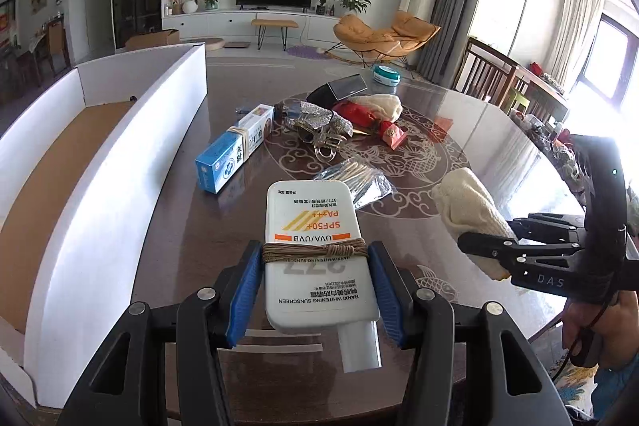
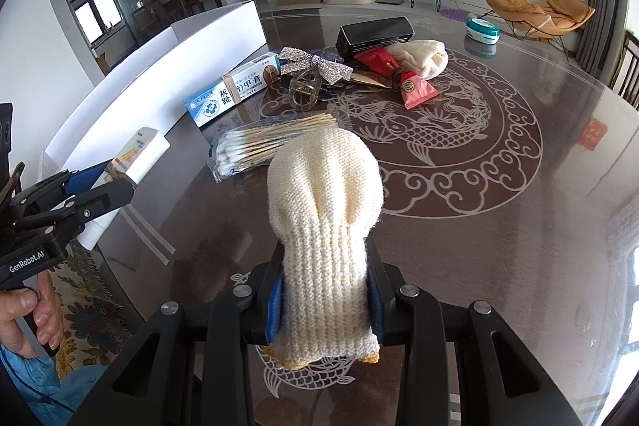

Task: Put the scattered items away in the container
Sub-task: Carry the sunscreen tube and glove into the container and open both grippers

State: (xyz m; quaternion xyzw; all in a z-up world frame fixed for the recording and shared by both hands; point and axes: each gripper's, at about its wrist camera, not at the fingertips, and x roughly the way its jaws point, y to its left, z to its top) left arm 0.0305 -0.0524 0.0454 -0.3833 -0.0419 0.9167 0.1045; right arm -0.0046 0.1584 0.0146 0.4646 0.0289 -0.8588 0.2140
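Note:
My left gripper point(image 1: 315, 258) is shut on a white sunscreen tube point(image 1: 315, 226) bound with brown cord, held above the table; the tube also shows at the left of the right wrist view point(image 2: 135, 154). My right gripper point(image 2: 325, 266) is shut on a cream knitted glove point(image 2: 325, 194), lifted off the table and seen at the right of the left wrist view point(image 1: 467, 210). The long white cardboard box point(image 1: 120, 162) with a brown floor lies open to the left. Scattered items still on the table include a blue-white medicine box point(image 1: 233, 154) and a bag of cotton swabs point(image 2: 271, 142).
Further back lie a sparkly bow point(image 2: 315, 66) with a clear hair clip point(image 2: 305, 90), a red packet point(image 2: 417, 88), a second cream glove point(image 2: 419, 56), a black box point(image 2: 373, 34) and a teal round tin point(image 2: 482, 30). A person's hand point(image 2: 28, 314) holds the left gripper's handle.

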